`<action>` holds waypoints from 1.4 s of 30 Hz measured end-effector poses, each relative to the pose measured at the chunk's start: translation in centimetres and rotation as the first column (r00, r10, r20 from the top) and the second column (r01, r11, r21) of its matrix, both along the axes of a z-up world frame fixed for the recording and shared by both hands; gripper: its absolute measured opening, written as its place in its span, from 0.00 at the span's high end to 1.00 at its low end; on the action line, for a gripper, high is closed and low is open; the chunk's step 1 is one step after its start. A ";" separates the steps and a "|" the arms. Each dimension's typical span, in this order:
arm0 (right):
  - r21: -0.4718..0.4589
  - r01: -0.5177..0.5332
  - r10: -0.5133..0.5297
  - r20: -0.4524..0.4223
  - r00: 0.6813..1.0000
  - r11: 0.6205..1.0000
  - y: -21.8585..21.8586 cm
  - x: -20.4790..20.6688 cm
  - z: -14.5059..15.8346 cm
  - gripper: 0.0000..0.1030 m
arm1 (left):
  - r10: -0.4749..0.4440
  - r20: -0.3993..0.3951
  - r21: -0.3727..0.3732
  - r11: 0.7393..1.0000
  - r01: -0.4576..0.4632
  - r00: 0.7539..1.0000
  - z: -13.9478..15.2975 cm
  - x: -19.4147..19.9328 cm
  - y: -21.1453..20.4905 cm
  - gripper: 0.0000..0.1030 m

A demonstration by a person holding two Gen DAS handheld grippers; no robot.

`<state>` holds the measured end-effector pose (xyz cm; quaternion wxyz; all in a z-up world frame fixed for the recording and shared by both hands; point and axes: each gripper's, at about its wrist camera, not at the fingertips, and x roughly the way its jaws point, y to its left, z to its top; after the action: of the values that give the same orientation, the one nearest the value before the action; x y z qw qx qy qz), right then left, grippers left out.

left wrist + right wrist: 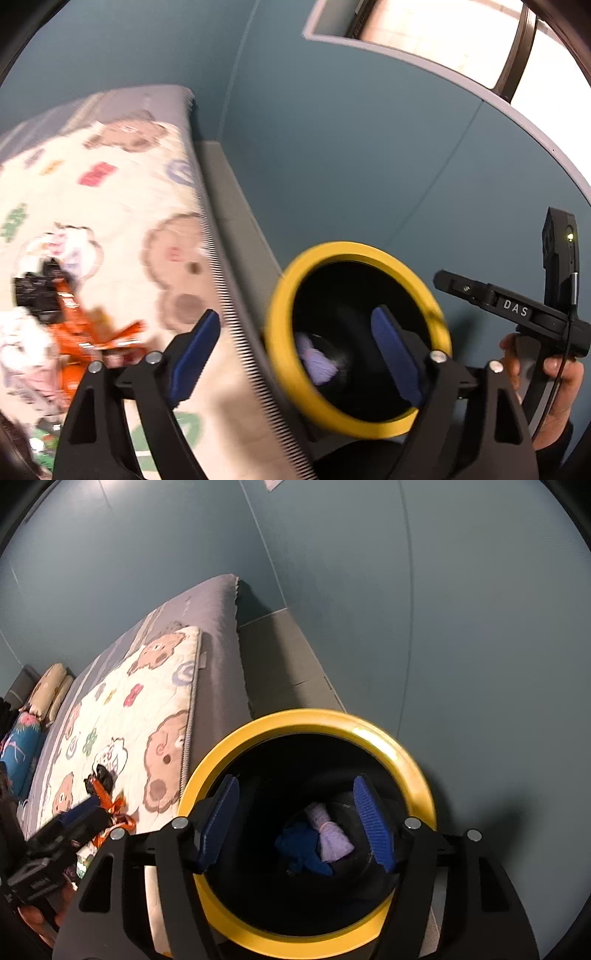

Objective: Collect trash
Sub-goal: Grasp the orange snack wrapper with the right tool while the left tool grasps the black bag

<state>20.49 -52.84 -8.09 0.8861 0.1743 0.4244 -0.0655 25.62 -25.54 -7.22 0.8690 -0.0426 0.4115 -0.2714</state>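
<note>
A black bin with a yellow rim (280,325) (391,738) stands on the floor beside the bed. Inside lie a lilac piece (332,838) (319,360) and a dark blue piece (301,849). My right gripper (295,827) is open and empty, right above the bin's mouth. My left gripper (295,350) is open and empty, over the bed's edge next to the bin. On the bed lie an orange wrapper (79,328) (110,805), a black crumpled piece (35,291) (101,775) and white wrappers (22,354).
The bed has a cream bear-print quilt (122,206) (147,709) over a grey mattress (218,635). Pillows (40,698) lie at its far end. A blue wall (351,147) and a narrow grey floor strip (284,664) run beside the bed.
</note>
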 end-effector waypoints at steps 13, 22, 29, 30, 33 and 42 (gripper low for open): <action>0.002 -0.146 0.146 0.035 0.989 0.989 7.9 0.0 1.2 0.38 | 0.188 0.091 0.033 0.981 -0.192 0.978 2.9 -3.2 12.2 0.11; -0.019 -0.258 0.258 0.108 0.960 0.966 13.7 0.4 4.8 0.31 | 0.299 0.169 0.065 0.947 -0.313 0.939 6.4 -6.0 19.3 0.09; -0.040 -0.330 0.332 0.145 0.932 0.943 18.0 1.3 6.6 0.30 | 0.375 0.181 0.089 0.914 -0.395 0.909 7.6 -7.0 23.6 0.08; -0.043 -0.342 0.345 0.143 0.928 0.939 18.7 1.5 6.7 0.30 | 0.387 0.177 0.093 0.909 -0.407 0.905 7.5 -7.1 24.3 0.08; -0.050 -0.379 0.382 0.134 0.914 0.924 20.4 2.1 6.6 0.30 | 0.409 0.159 0.117 0.896 -0.428 0.899 6.9 -7.3 25.9 0.08; -0.068 -0.470 0.475 0.075 0.877 0.880 25.8 5.0 5.4 0.30 | 0.462 0.069 0.160 0.870 -0.467 0.884 3.5 -7.3 30.4 0.08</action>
<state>25.47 -27.08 -2.72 0.8973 0.0473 0.4122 0.1506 18.33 4.90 -3.72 0.9148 -0.0612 0.3989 -0.0188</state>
